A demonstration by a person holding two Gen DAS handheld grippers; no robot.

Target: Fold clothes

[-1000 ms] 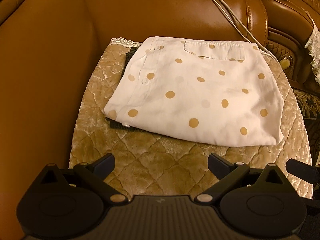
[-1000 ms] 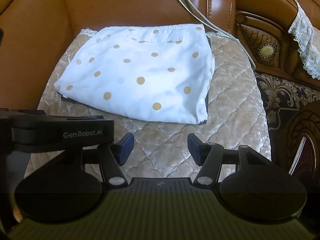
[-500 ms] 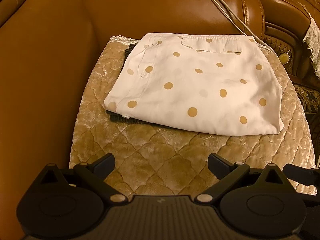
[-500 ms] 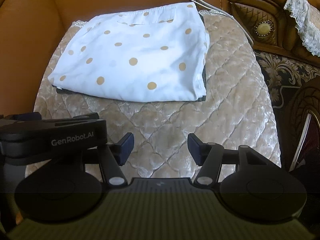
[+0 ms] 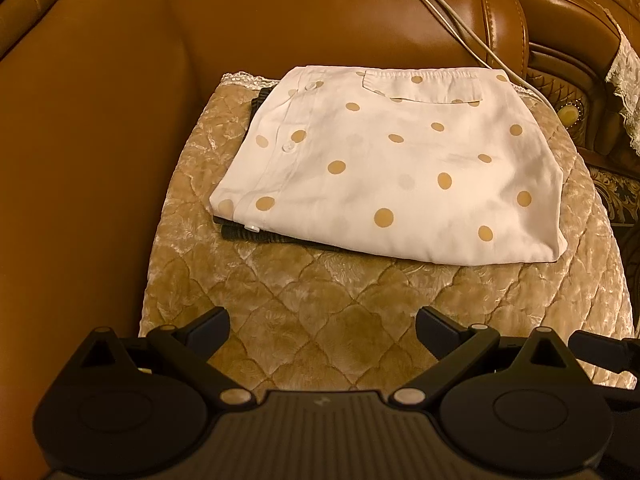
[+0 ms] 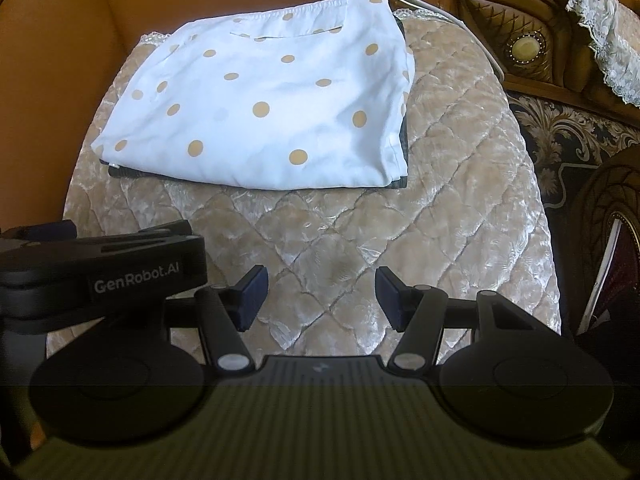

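Garment: the polka-dot shirt (image 5: 392, 168) lies folded flat toward the far edge of the quilted cushion (image 5: 320, 312), on top of a dark folded garment (image 5: 256, 234) that peeks out at its near-left corner.
Left gripper (image 5: 322, 330): jaws spread wide, holding nothing, over the cushion's bare near part.
Right gripper (image 6: 318, 294): jaws also spread and empty, just beside the left one.
Key relation: the shirt sits straight ahead of both pairs of jaws, well apart, its long axis running left to right.
Nearer: neither clearly; each faces its own half.
Progress: folding looks finished, by my judgement.
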